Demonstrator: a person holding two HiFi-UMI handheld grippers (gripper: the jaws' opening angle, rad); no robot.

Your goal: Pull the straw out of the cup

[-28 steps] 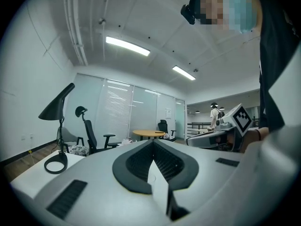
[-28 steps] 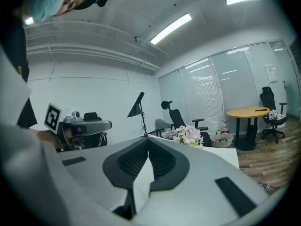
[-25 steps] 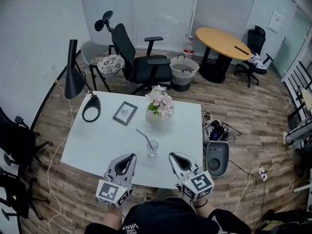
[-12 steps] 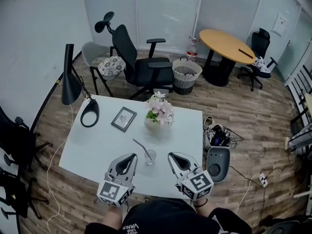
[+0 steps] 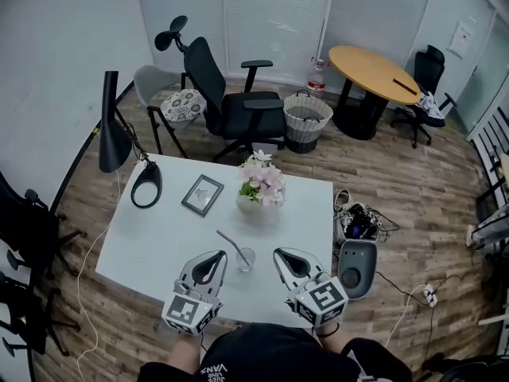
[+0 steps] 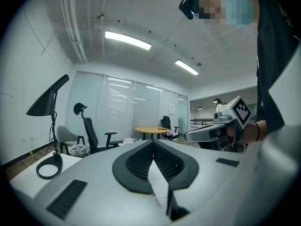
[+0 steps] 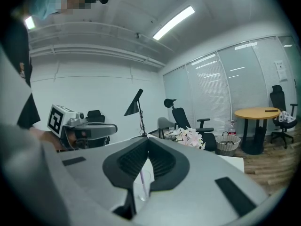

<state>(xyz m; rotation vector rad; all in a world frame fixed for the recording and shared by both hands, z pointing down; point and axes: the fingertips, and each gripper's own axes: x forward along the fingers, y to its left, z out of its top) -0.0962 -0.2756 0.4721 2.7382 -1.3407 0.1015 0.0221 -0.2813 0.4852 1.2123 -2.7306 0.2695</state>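
The cup, its straw leaning toward ten o'clock, stands on the bench. The left gripper waits at seven o'clock and the right gripper at five, both jaws pressed together on nothing (poised to reach, I'd guess).

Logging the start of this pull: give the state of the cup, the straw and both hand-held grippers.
cup: upright on the white table, untouched
straw: in the cup, top leaning left in the head view
left hand-held gripper: shut, empty, short of the cup
right hand-held gripper: shut, empty, short of the cup
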